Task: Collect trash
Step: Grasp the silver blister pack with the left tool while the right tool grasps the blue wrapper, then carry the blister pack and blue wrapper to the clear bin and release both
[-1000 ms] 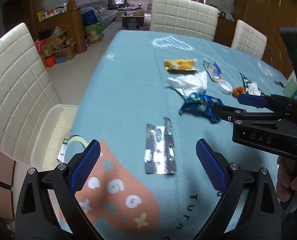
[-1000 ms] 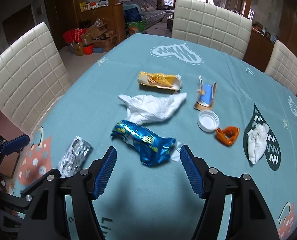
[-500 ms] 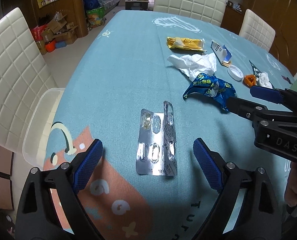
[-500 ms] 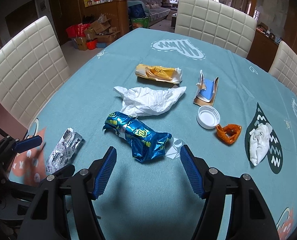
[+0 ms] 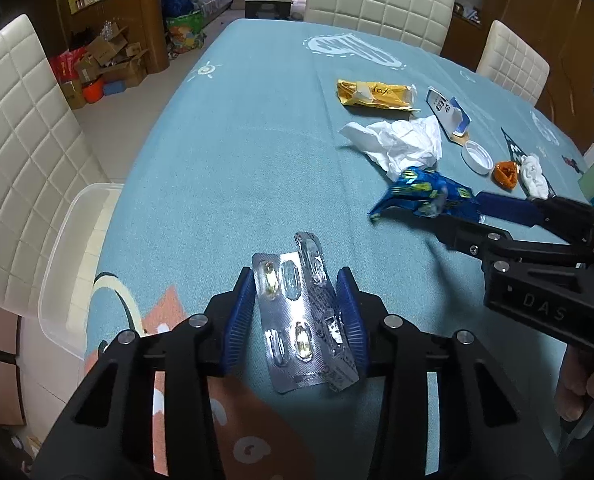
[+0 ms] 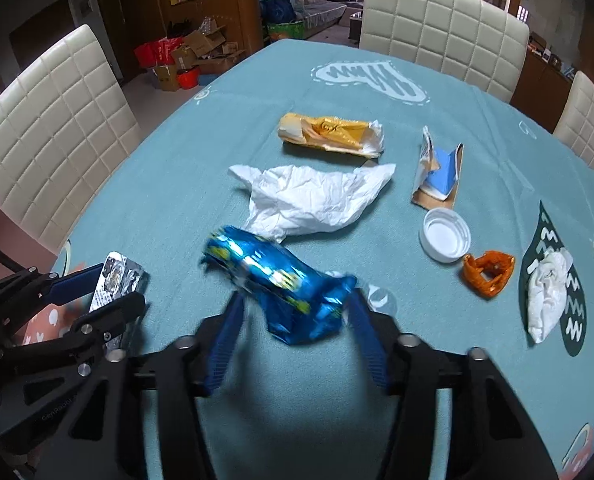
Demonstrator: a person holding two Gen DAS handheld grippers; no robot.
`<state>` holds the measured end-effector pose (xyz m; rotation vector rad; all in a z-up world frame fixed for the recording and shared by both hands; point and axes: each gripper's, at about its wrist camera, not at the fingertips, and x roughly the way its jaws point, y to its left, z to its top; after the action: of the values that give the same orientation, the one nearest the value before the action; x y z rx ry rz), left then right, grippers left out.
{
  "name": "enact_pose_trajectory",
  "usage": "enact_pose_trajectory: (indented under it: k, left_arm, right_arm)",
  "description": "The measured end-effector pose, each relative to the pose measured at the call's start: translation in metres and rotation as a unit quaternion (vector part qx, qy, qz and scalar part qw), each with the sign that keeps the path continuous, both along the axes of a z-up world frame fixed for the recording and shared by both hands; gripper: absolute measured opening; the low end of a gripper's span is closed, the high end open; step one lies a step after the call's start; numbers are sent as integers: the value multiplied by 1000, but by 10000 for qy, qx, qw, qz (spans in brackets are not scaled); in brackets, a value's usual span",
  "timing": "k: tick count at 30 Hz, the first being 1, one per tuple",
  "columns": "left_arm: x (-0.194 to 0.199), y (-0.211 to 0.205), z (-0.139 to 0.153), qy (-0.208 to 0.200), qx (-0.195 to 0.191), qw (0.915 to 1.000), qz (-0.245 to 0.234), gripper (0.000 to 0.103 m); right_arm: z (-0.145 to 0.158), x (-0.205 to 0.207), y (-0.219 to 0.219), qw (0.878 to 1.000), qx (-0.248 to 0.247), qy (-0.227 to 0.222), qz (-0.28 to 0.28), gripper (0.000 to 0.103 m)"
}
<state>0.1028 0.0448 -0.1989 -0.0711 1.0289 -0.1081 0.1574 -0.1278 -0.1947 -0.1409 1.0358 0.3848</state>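
Two silver blister packs [image 5: 297, 320] lie overlapped on the teal tablecloth [image 5: 237, 160]. My left gripper [image 5: 297, 280] straddles them; its jaws are closing and both blue pads touch the packs' long edges. In the right wrist view the packs [image 6: 115, 280] show between the left gripper's fingers. A crumpled blue foil wrapper [image 6: 273, 276] sits between the fingers of my right gripper [image 6: 297, 300], whose jaws are closing and squeezing it; it is blurred. The left wrist view shows the wrapper [image 5: 425, 192] at the right gripper's [image 5: 469, 216] tips.
Beyond lie a white tissue [image 6: 309, 196], a yellow wrapper [image 6: 329, 134], a torn blue-and-white carton [image 6: 437, 172], a white cap [image 6: 445, 234], an orange scrap [image 6: 489, 272] and a small white wad [image 6: 549, 292]. A clear plastic bin [image 5: 69, 240] sits on the left chair.
Both grippers sank toward the table and narrowed their jaws, the left around the blister packs, the right around the blue wrapper, which has bunched up.
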Motion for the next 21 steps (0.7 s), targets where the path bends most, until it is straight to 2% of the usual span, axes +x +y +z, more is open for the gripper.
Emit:
enact_pose_trajectory:
  k: [2, 7, 21]
  left_arm:
    - [-2, 2, 1, -4, -65, 10000, 14, 39]
    - [-10, 4, 8, -137, -59, 9999, 0, 36]
    - [-26, 27, 30, -406, -16, 9990, 182, 36]
  right_arm:
    - [-1, -1, 0, 10000, 68, 62, -7, 37]
    - [7, -12, 3, 9998, 143, -100, 87, 31]
    - [33, -31, 24, 9990, 182, -334, 222, 31]
